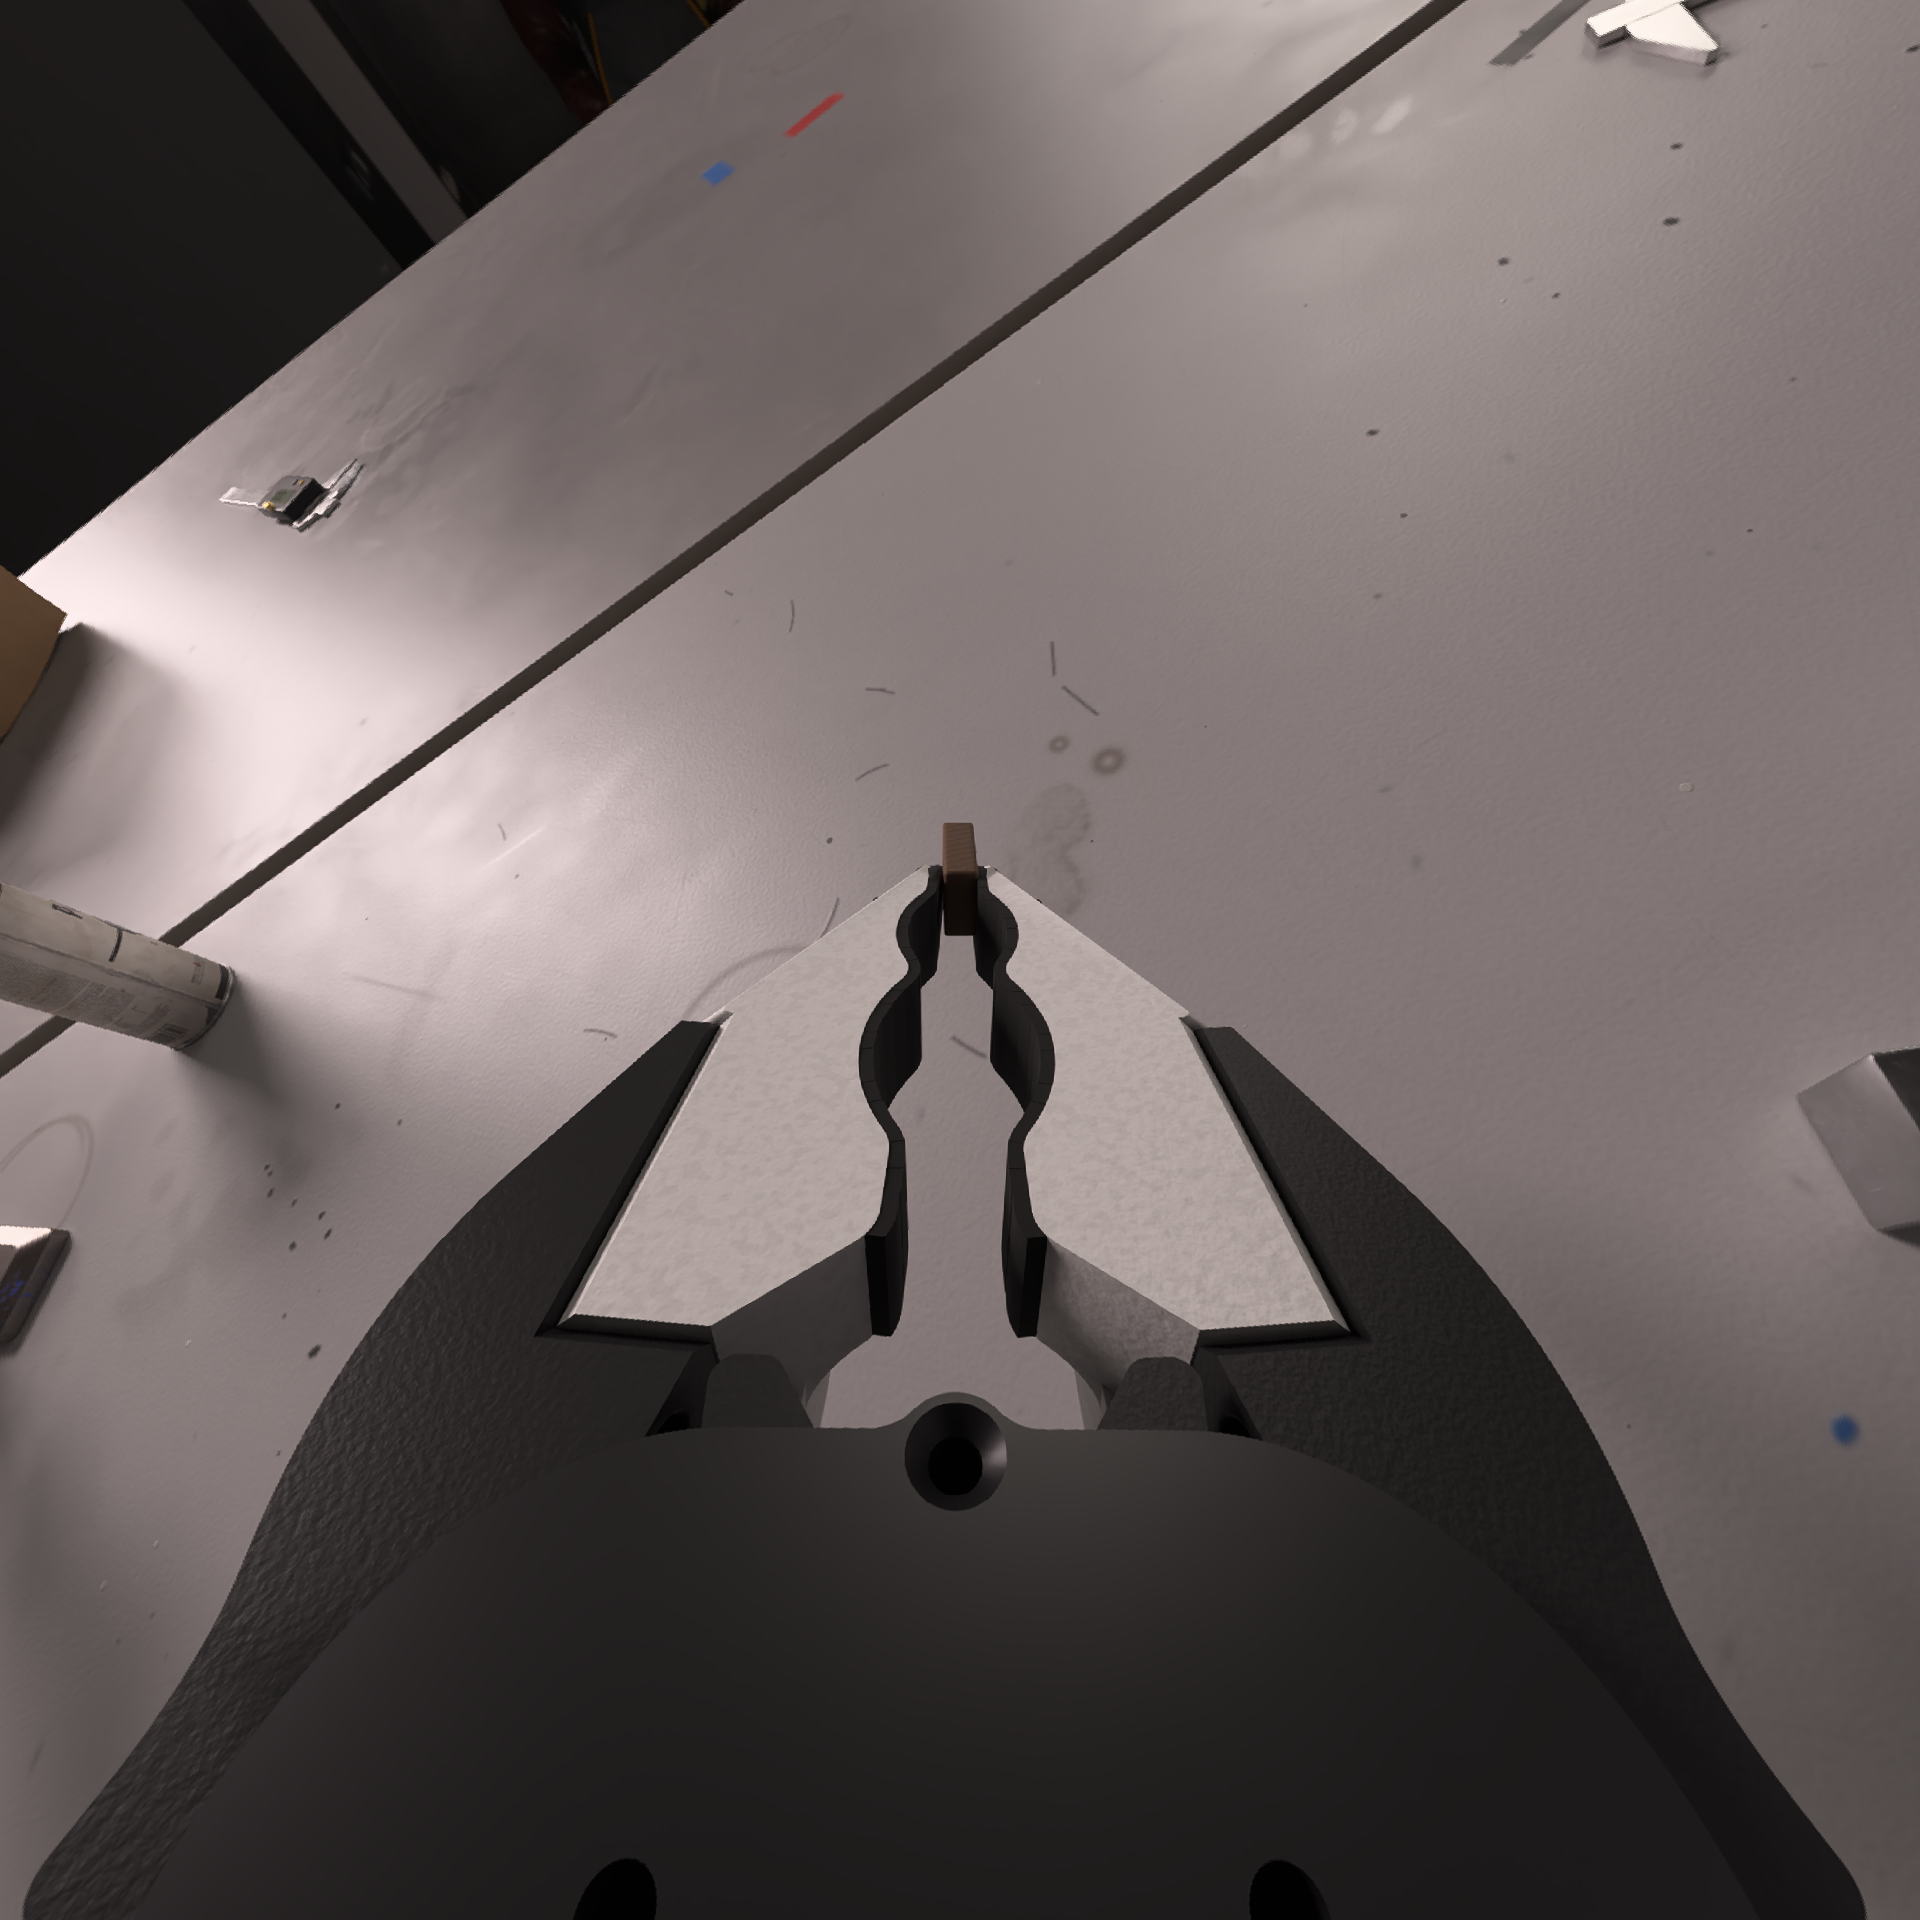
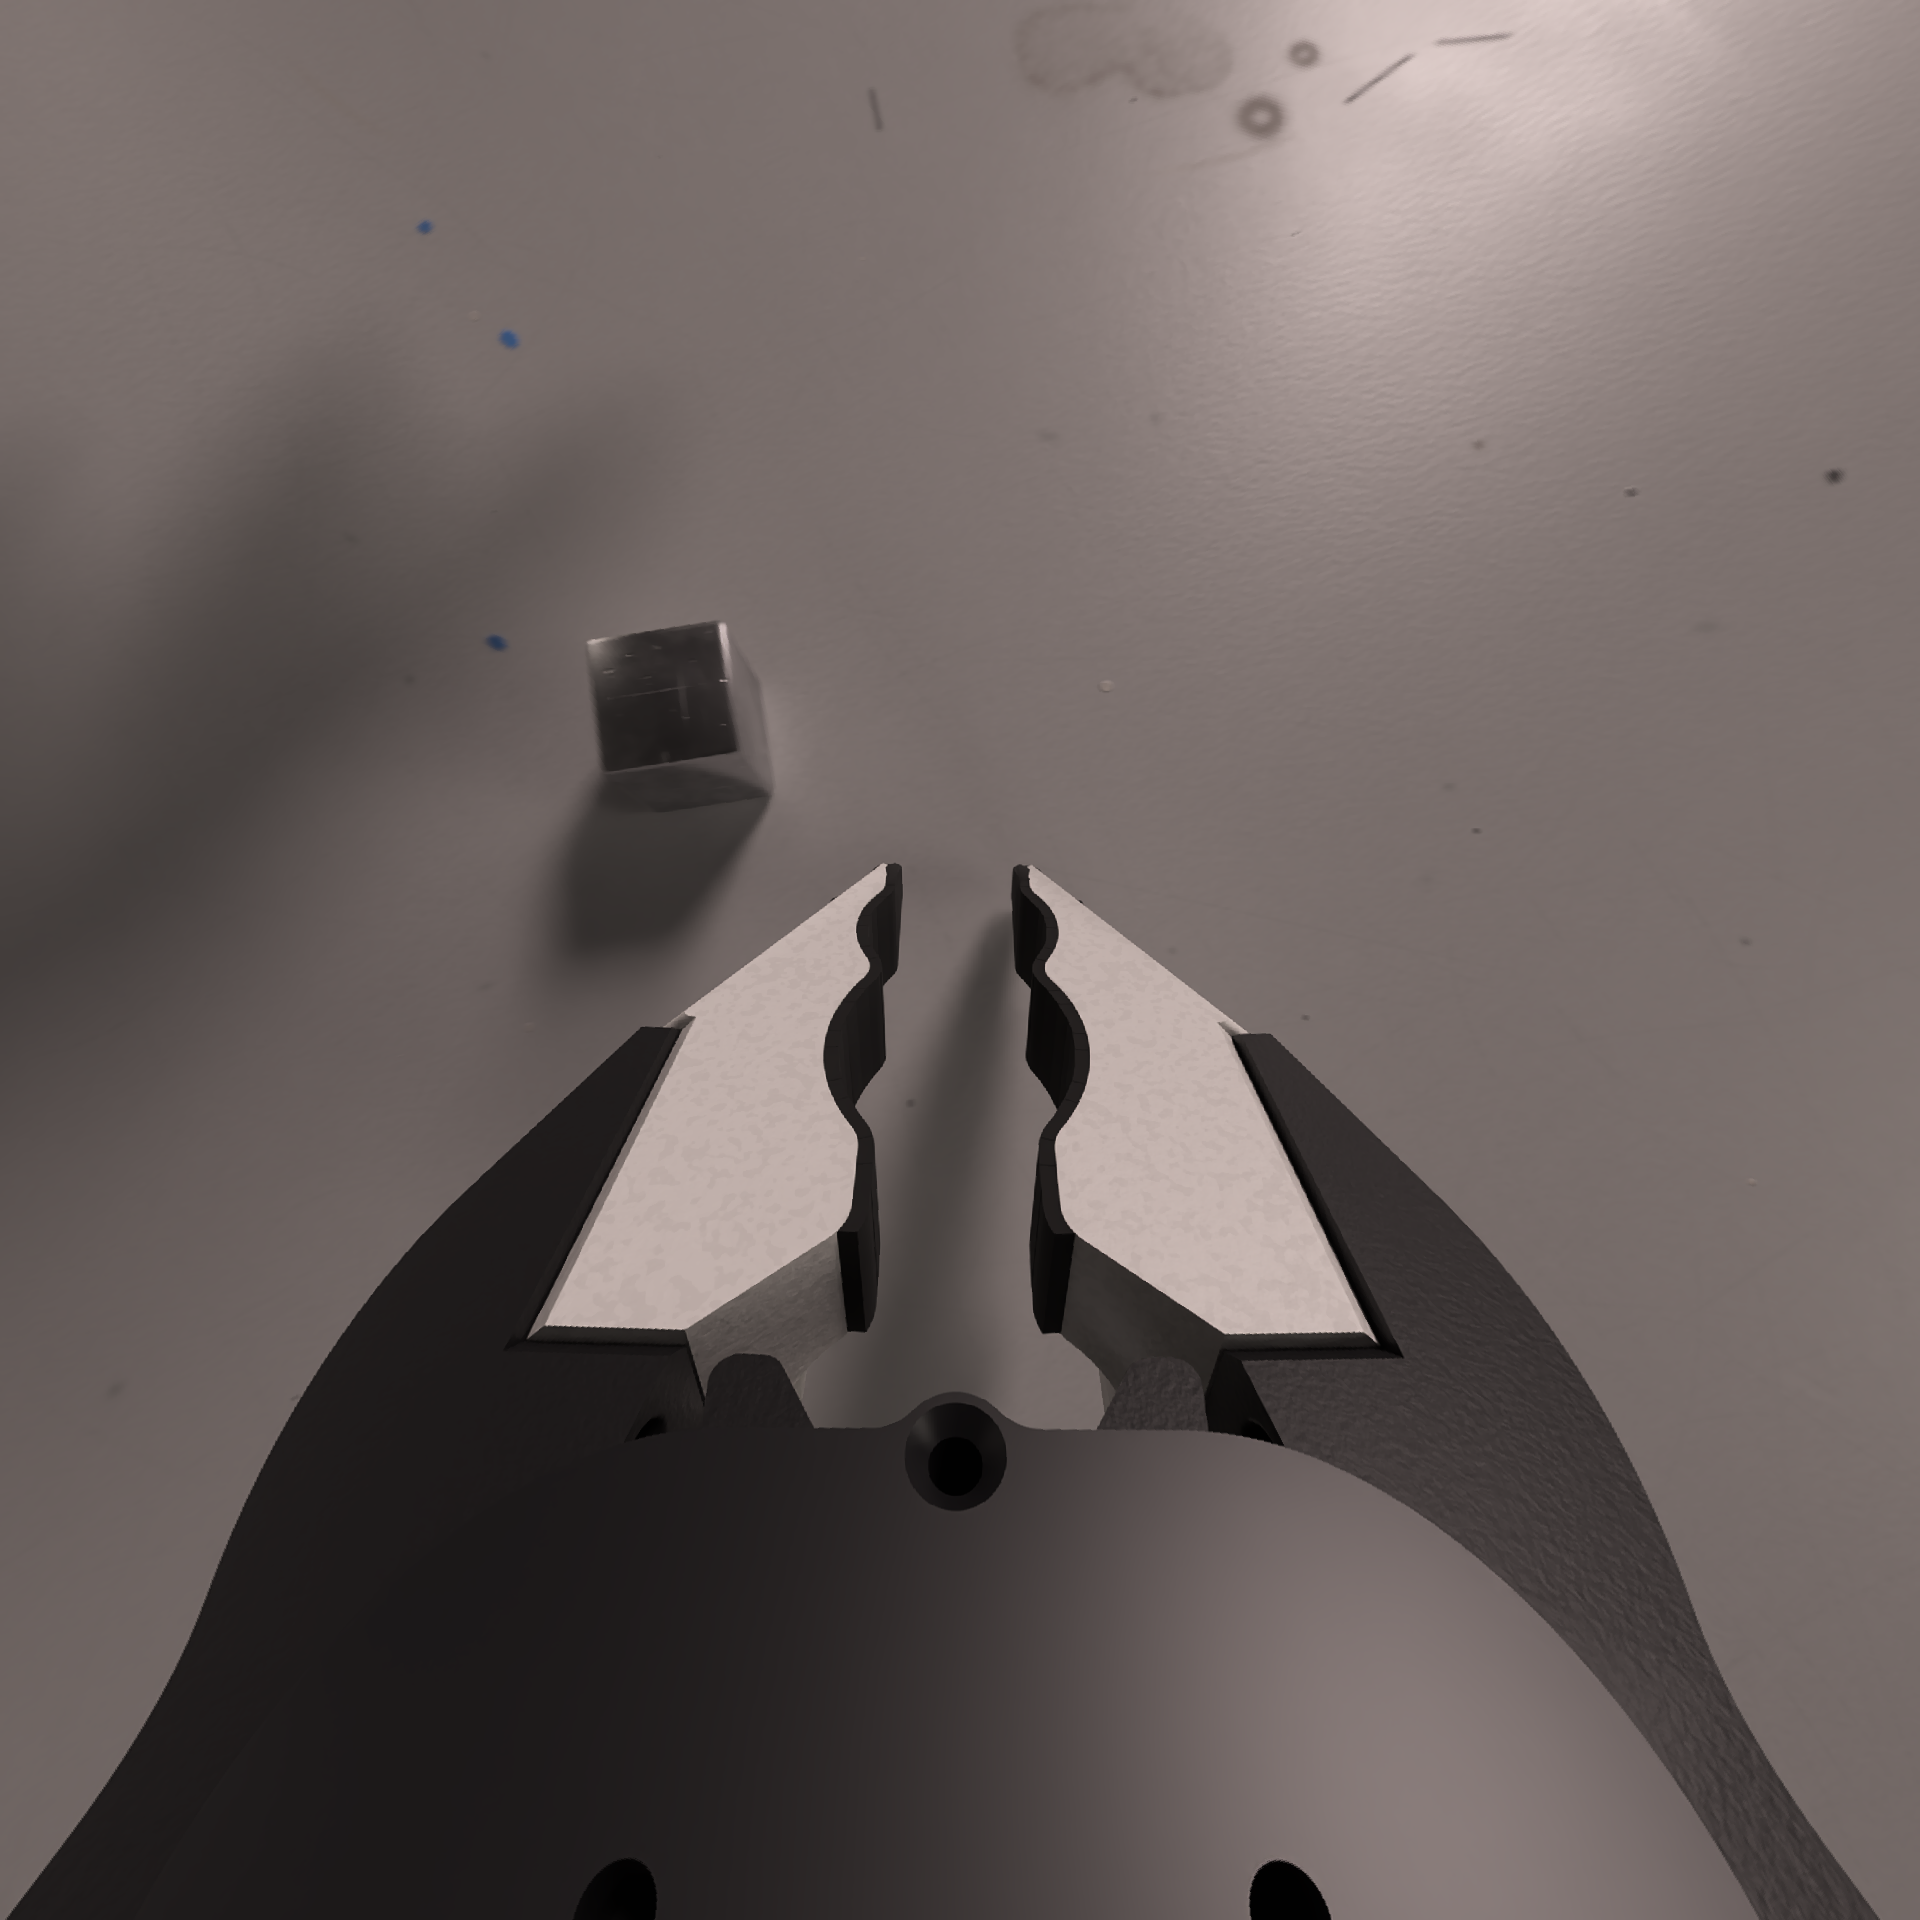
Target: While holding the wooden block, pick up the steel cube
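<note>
Both claws are mine, and they stand differently. My left claw (image 1: 960,883) is pinched on the wooden block (image 1: 959,868), a small brown piece gripped at the very fingertips, its top end poking out past them, held above the bench (image 1: 1455,623). My right claw (image 2: 957,881) is spread with nothing between its fingers, the gap clear down to the grey surface.

What the next move turns on is this: the steel cube (image 2: 681,722) sits on the bench ahead of my right claw and off to its left, apart from the left fingertip (image 2: 878,894), with its shadow falling toward me. It is not on the line between my fingers, so I judge that the right claw has to shift left and forward before it can straddle the cube. Being a cube it has no long axis; its faces sit turned a little against my fingers' line, so a small twist may be needed to meet two flat sides squarely.

From the left claw the steel cube lies far to the right of the wooden block, cut by the frame edge. The right claw is free and, I judge, the nearer one.

By count: one wooden block, one steel cube, two claws. Beyond the wooden block the bench also carries a paper roll (image 1: 104,977), some metal scraps (image 1: 296,497) and a few tape marks.
</note>
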You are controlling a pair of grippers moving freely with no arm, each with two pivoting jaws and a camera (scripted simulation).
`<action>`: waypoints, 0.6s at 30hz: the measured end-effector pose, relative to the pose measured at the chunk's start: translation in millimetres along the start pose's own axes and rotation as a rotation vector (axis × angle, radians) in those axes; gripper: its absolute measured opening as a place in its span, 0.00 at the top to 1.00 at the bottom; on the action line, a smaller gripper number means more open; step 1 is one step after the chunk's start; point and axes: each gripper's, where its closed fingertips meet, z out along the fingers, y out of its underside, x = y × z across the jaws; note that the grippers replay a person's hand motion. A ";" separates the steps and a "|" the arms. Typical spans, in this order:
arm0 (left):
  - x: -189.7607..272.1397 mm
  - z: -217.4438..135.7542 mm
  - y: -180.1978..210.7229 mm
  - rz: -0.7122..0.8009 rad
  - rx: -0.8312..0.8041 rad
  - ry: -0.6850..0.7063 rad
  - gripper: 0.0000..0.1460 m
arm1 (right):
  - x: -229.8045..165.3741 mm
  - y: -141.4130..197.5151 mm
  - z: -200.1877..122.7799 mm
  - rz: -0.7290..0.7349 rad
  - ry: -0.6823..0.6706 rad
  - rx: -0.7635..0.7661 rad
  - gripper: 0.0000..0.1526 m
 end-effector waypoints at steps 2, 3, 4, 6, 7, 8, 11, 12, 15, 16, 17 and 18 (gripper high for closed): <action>0.1 -0.1 -0.2 0.002 -0.001 0.001 0.97 | -9.1 0.0 -0.5 -0.004 -0.032 -0.021 0.86; 0.3 -0.1 -0.6 0.002 0.001 0.001 0.97 | -13.7 -0.3 -0.4 -0.008 -0.041 -0.026 0.85; 0.4 0.0 -0.8 0.003 0.002 0.001 0.97 | -18.2 -1.0 0.0 -0.004 -0.043 -0.029 0.85; 0.5 0.2 -1.1 0.003 0.002 0.000 0.97 | -28.5 -2.8 1.2 -0.007 -0.064 -0.026 0.83; 0.4 0.2 -1.1 0.002 0.003 0.000 0.97 | -30.4 -3.2 1.4 -0.029 -0.064 -0.022 0.83; 0.4 0.2 -0.9 0.000 0.003 0.001 0.97 | -27.2 -3.9 1.0 -0.049 -0.030 -0.019 0.83; 0.4 0.0 -0.9 0.001 0.003 0.002 0.97 | -12.1 -12.1 -3.6 -0.063 0.073 0.023 0.83; 0.5 -0.1 -1.0 0.002 0.003 0.002 0.97 | -9.5 -14.4 -3.6 -0.070 0.071 0.033 0.83; 0.7 0.0 -1.6 0.003 0.004 0.003 0.97 | -5.8 -13.2 4.3 -0.104 0.045 0.012 0.82; 0.7 0.0 -1.6 0.002 0.004 0.003 0.97 | -8.7 -14.5 6.2 -0.084 0.012 0.019 0.82; 0.7 -0.1 -1.5 0.002 0.003 0.004 0.97 | -12.4 -14.2 7.4 -0.063 -0.021 0.015 0.82; 0.7 -0.3 -1.3 0.001 0.002 0.004 0.97 | -16.2 -14.0 7.9 -0.052 -0.045 0.005 0.82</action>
